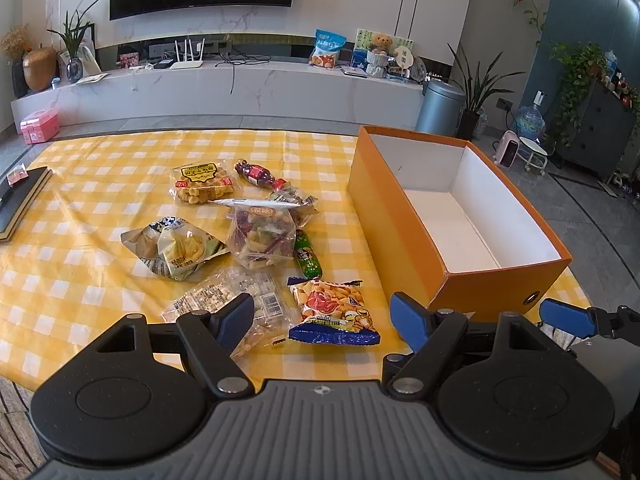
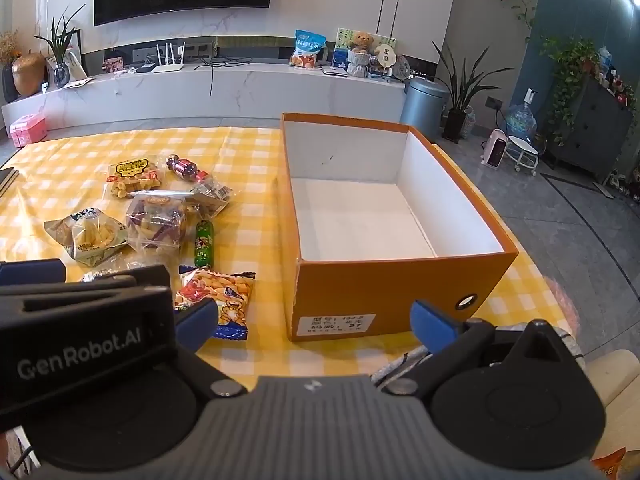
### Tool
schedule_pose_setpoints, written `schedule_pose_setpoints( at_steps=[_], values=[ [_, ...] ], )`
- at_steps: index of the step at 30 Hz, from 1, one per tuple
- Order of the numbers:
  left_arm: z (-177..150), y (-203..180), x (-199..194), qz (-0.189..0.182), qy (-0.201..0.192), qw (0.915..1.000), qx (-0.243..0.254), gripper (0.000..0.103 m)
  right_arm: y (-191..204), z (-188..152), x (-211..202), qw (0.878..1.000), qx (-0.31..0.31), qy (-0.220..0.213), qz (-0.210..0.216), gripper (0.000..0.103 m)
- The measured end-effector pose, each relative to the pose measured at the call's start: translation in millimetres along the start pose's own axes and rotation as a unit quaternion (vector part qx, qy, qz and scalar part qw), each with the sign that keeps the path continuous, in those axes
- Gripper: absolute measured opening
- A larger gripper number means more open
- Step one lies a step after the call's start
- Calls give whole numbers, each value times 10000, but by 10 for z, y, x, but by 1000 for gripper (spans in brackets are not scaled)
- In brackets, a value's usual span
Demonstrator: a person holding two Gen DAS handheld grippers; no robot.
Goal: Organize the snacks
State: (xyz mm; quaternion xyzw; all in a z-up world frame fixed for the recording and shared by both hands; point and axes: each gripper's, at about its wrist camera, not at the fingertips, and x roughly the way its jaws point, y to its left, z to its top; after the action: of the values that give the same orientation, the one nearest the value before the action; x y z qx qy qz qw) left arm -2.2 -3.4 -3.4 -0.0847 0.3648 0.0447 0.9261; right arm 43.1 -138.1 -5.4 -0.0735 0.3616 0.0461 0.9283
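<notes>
Several snack packets lie in a loose pile on the yellow checked tablecloth. Nearest is a blue-and-orange chip bag, also in the right wrist view. Beside it lie a clear bag of white candies, a green tube, a clear mixed-snack bag, a pale crisp bag and a biscuit pack. An empty orange box, white inside, stands to the right. My left gripper is open above the chip bag. My right gripper is open, empty, before the box.
A dark book lies at the table's left edge. Beyond the table are a white TV bench, a metal bin and potted plants. Grey tiled floor lies to the right of the box.
</notes>
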Motion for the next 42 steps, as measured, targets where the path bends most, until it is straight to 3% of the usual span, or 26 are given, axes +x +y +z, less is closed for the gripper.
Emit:
schedule_pose_setpoints(
  at_steps=[42],
  values=[
    [-37, 80, 32, 42, 83, 9999, -59, 91, 53, -26, 26, 9999, -64, 97, -28, 100]
  ],
)
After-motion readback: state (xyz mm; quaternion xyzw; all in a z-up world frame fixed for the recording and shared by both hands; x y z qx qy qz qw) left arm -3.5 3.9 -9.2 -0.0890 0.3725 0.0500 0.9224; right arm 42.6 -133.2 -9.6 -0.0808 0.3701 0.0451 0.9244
